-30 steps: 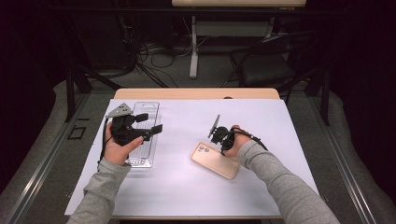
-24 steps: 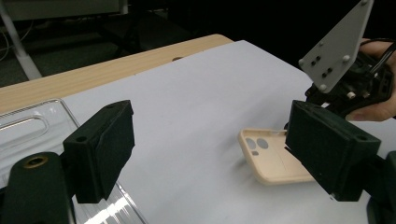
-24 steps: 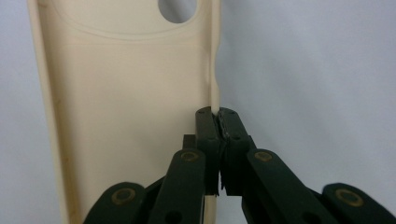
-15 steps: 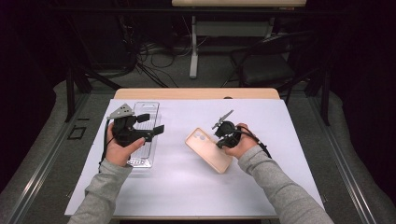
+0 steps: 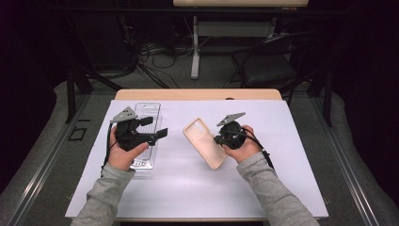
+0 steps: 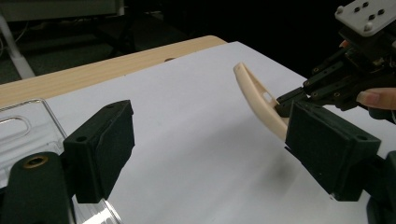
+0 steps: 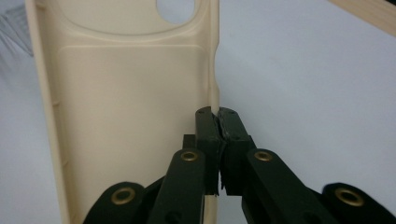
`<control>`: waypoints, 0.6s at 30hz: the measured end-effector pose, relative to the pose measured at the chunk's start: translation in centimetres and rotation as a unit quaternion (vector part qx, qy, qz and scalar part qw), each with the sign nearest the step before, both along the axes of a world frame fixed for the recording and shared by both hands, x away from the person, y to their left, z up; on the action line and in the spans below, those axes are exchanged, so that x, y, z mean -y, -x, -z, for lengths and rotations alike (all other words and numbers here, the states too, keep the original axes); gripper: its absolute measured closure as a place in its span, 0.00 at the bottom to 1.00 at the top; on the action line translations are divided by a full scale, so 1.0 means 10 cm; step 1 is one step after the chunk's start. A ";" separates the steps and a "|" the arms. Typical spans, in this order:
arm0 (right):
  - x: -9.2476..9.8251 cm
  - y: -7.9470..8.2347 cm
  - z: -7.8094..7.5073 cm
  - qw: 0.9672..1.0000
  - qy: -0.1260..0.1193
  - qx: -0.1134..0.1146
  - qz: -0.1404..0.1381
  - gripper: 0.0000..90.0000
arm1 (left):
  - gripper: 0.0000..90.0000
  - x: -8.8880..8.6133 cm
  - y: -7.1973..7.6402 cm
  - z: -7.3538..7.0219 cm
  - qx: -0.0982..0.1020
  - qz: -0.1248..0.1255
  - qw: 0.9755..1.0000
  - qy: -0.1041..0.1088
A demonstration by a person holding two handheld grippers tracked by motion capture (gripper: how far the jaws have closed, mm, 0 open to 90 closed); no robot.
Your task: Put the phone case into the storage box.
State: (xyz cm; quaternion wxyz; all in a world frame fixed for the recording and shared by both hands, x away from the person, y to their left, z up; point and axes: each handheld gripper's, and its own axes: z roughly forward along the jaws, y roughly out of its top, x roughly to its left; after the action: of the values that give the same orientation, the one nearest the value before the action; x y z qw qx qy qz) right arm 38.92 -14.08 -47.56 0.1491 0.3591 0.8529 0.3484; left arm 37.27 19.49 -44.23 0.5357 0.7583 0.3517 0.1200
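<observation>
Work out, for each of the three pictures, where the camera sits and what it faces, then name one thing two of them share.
High view: above the person's side, facing forward and down on the table; both forearms show.
Left gripper view: rides the left gripper, looking past its open jaws across the table.
Right gripper view: rides the right gripper, facing the clamped edge.
Shared: the beige phone case.

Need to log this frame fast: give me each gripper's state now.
Left gripper: open, holding nothing.
Right gripper: shut on the edge of the beige phone case.
</observation>
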 end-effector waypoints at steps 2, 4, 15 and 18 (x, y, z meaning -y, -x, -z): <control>0.01 0.02 -0.01 1.000 -0.016 0.009 0.007 0.98 | 0.17 0.03 0.02 0.01 -0.001 0.001 1.000 -0.002; 0.02 0.05 -0.02 0.999 -0.033 0.029 0.020 0.98 | 0.17 0.08 0.04 0.04 -0.007 0.002 1.000 0.000; -0.02 0.27 -0.09 0.989 -0.096 0.100 0.056 0.98 | 0.17 0.18 0.20 0.03 -0.004 0.029 0.999 0.031; -0.03 0.30 -0.12 0.986 -0.101 0.114 0.060 0.98 | 0.19 0.18 0.21 0.02 -0.003 0.030 0.999 0.037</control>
State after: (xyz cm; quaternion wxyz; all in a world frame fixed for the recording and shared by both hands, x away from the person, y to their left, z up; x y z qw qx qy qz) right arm 35.94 -13.78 -46.31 0.2295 0.3808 0.7675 0.4618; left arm 35.14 17.67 -44.39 0.5655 0.7489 0.3340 0.0887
